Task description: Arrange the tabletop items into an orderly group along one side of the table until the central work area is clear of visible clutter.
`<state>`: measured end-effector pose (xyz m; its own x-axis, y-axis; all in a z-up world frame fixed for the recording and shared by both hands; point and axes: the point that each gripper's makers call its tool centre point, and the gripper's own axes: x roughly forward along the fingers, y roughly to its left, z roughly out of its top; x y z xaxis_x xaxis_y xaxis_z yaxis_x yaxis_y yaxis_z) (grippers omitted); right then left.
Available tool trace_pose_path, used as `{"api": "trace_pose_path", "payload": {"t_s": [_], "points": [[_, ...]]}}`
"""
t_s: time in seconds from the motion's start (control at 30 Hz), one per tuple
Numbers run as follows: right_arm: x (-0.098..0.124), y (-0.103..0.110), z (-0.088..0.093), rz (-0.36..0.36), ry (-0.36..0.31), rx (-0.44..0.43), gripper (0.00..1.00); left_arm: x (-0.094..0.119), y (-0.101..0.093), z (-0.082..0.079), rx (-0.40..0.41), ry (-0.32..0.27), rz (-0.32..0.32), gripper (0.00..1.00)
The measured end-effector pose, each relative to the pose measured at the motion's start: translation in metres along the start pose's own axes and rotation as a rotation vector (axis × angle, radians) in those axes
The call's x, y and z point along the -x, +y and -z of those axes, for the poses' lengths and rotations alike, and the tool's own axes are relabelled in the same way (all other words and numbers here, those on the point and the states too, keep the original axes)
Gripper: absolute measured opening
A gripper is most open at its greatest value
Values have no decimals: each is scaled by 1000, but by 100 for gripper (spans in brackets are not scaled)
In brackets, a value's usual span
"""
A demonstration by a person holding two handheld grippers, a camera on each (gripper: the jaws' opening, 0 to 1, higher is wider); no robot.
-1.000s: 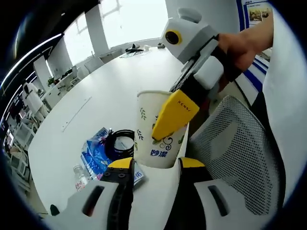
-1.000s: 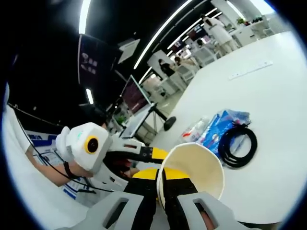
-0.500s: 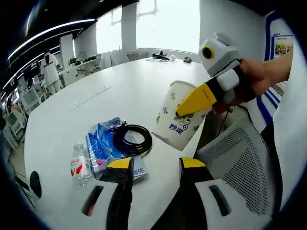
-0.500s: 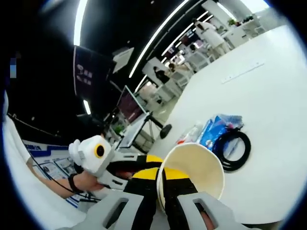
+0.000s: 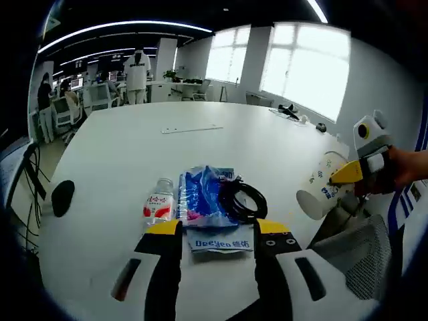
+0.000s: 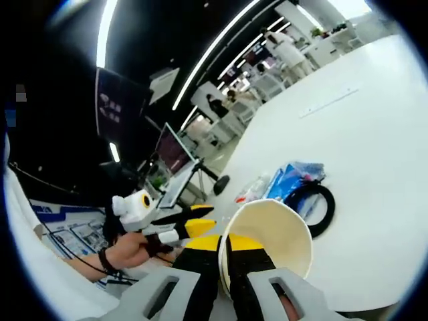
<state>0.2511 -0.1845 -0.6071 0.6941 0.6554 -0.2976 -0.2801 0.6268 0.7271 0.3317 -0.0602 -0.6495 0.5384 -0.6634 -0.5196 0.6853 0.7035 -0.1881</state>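
Note:
My right gripper (image 6: pixel 225 251) is shut on the rim of a white paper cup (image 6: pixel 267 239), holding it in the air off the table's near edge. In the left gripper view the cup (image 5: pixel 319 189) hangs tilted at the right, with the right gripper (image 5: pixel 344 174) clamped on it. My left gripper (image 5: pixel 218 231) stands open over the table's near edge with nothing between its jaws. Just beyond it lie a small water bottle (image 5: pixel 159 202), a blue packet (image 5: pixel 202 195), a black cable coil (image 5: pixel 246 198) and a white packet (image 5: pixel 221 241). The left gripper (image 6: pixel 200 219) appears at the left in the right gripper view.
The white table (image 5: pixel 127 150) stretches far back, with small dark items (image 5: pixel 294 112) at its far end. A grey mesh chair (image 5: pixel 354 257) stands at the near right. A black object (image 5: pixel 61 198) sits by the left edge. People stand at desks (image 5: pixel 137 67) beyond.
My left gripper has drawn back and away from the cup, which now looks small at the right. The right gripper still holds the cup the same way.

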Motion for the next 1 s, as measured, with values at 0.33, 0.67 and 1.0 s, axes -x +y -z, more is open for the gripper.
{"api": "trace_pose_path", "payload": {"t_s": [0.33, 0.67, 1.0], "points": [[0, -7, 7, 17, 38, -5, 0, 13, 23, 6, 41, -7, -65, 42], [-26, -13, 6, 15, 145, 66, 0, 30, 41, 7, 37, -13, -119, 44], [-78, -4, -16, -12, 276, 277, 0, 49, 63, 16, 11, 12, -182, 44]]}}
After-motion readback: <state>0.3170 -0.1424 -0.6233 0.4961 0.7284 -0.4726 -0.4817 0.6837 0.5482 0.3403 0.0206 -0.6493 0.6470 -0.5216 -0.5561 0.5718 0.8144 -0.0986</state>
